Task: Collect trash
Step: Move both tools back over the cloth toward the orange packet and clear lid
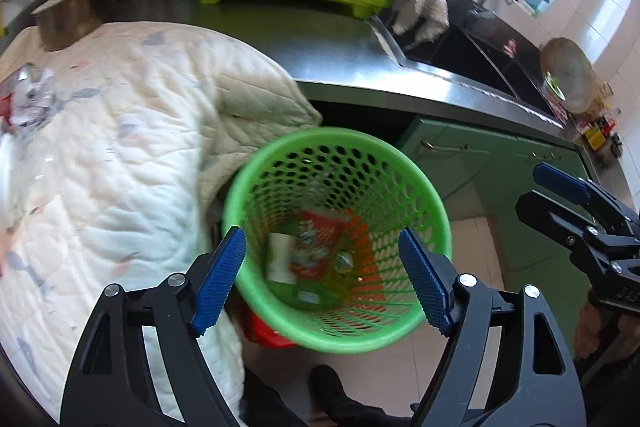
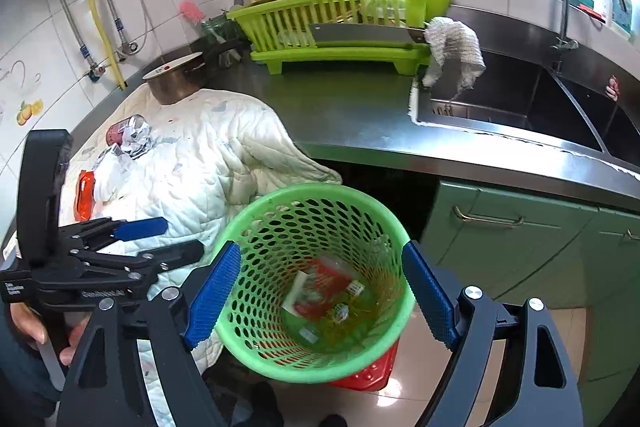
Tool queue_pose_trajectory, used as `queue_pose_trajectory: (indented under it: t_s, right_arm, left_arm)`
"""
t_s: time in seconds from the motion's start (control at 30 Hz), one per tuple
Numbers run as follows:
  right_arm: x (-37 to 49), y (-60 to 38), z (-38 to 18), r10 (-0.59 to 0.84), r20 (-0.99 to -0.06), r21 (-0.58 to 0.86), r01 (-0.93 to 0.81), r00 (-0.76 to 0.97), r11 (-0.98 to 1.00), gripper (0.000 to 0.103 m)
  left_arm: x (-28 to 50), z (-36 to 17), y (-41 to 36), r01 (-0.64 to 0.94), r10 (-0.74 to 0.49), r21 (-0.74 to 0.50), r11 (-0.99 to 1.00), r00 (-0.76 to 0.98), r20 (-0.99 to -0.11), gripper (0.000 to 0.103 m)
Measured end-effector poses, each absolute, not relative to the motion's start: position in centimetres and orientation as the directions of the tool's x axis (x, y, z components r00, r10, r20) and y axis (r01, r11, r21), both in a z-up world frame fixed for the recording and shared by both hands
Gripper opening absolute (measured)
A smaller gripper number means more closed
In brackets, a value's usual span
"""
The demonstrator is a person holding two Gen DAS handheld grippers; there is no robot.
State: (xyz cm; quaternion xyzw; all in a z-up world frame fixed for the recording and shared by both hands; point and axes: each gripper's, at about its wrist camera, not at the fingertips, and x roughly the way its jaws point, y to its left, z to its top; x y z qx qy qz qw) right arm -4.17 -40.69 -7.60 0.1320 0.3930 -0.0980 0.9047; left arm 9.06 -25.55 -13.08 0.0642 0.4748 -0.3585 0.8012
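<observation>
A round green plastic basket full of holes (image 2: pixel 316 283) stands on the floor by the green cupboard doors (image 2: pixel 516 251). It sits on a red plastic thing (image 2: pixel 368 379). Inside the basket, at its bottom, lie a red wrapper (image 2: pixel 328 279), a small white card (image 2: pixel 296 293) and some tiny scraps.

The left gripper (image 1: pixel 322 281) hangs over the basket with its blue pads (image 1: pixel 220 279) wide apart. Nothing is between them. The right gripper (image 2: pixel 320 293) hangs over the same basket, and its blue pads (image 2: pixel 430 297) are wide apart too, with nothing held.

In the right wrist view, more trash lies at about ten o'clock from the basket, up on a white quilted cloth (image 2: pixel 200 163) spread over the grey metal counter (image 2: pixel 352 99). There is a crumpled silver foil ball (image 2: pixel 136 139), an orange packet (image 2: pixel 85 195) and a clear plastic bag (image 2: pixel 110 173). A steel pot with a white lid (image 2: pixel 176 79) stands on the far end of the cloth. A lime green dish rack (image 2: pixel 336 27) stands at twelve o'clock, and a steel sink (image 2: pixel 516 99) lies at two o'clock.
</observation>
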Motion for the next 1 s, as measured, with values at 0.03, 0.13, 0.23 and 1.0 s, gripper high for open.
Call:
queue_pose_trajectory:
  t_s: [0.03, 0.13, 0.23, 1.0]
  right_arm:
    - [-3.9, -40.4, -7.5, -0.065, -0.736, 0.163, 0.270, 0.674, 0.949, 0.080]
    - [-2.9, -39.3, -7.4, -0.044, -0.734, 0.161, 0.237, 0.678, 0.958, 0.080]
    - [-1.7, -38.0, -7.3, -0.015, -0.731, 0.163, 0.196, 0.682, 0.967, 0.080]
    - [9.5, -25.2, -7.0, 0.199, -0.728, 0.157, -0.123, 0.656, 0.980, 0.080]
  left_arm:
    - [9.2, -12.8, -24.8, 0.624, -0.508, -0.232, 0.746, 0.308, -0.804, 0.078]
    - [9.8, -12.0, -22.5, 0.589, -0.496, -0.225, 0.776, 0.350, -0.795, 0.078]
    - [10.3, -11.1, -20.0, 0.549, -0.471, -0.206, 0.810, 0.400, -0.786, 0.078]
    - [17.7, -10.0, 1.7, 0.091, -0.069, -0.014, 0.996, 0.637, -0.768, 0.085]
